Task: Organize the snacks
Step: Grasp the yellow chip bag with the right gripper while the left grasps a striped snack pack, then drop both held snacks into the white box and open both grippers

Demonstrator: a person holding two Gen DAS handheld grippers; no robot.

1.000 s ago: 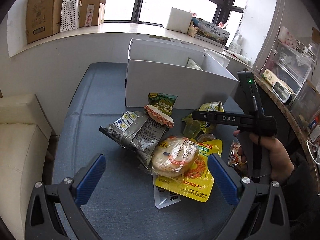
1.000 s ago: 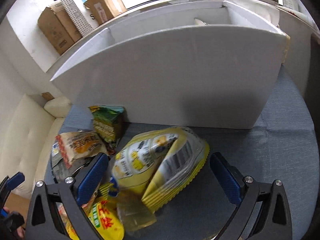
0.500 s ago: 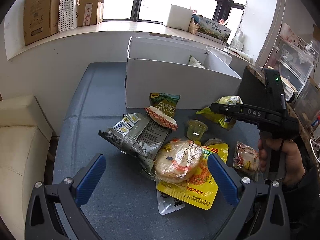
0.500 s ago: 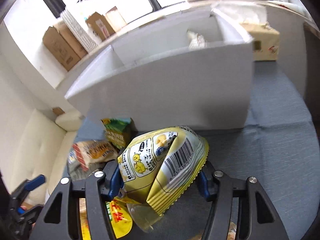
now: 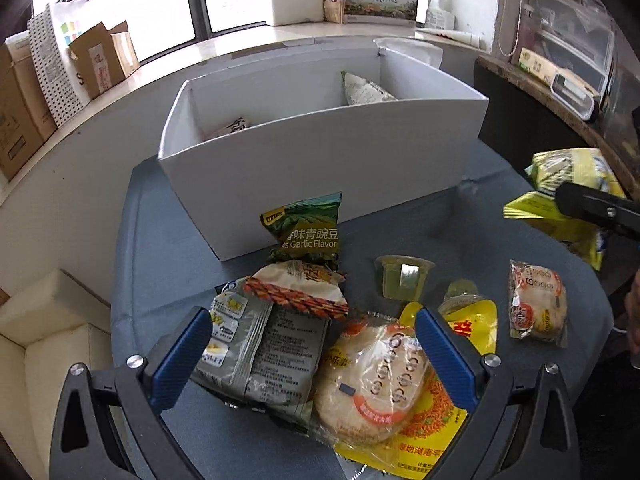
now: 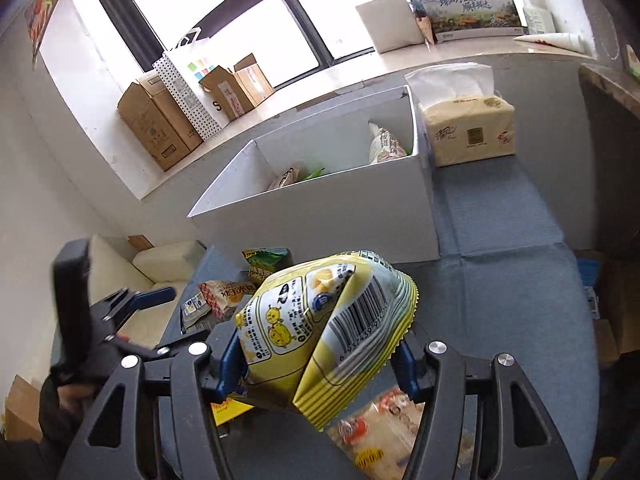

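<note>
My right gripper (image 6: 318, 354) is shut on a yellow snack bag (image 6: 328, 328) and holds it above the blue table, in front of the white divided box (image 6: 332, 216). The bag also shows at the right edge of the left wrist view (image 5: 568, 184). My left gripper (image 5: 310, 354) is open and empty, low over a pile of snacks: a grey packet (image 5: 260, 352), a round bun in clear wrap (image 5: 372, 376) on a yellow pouch (image 5: 432, 428), an orange-edged packet (image 5: 300, 284) and a green pea bag (image 5: 308, 228). The box (image 5: 320, 160) holds a few packets.
Two jelly cups (image 5: 404, 280) and a second wrapped bun (image 5: 538, 304) lie on the table's right half. A tissue box (image 6: 468, 132) stands right of the white box. Cardboard boxes (image 6: 160, 128) line the window sill. A cream sofa (image 5: 48, 340) is at the left.
My right gripper closed on the yellow bag and lifted it up and away from the pile. My left gripper moved forward and lower over the snacks.
</note>
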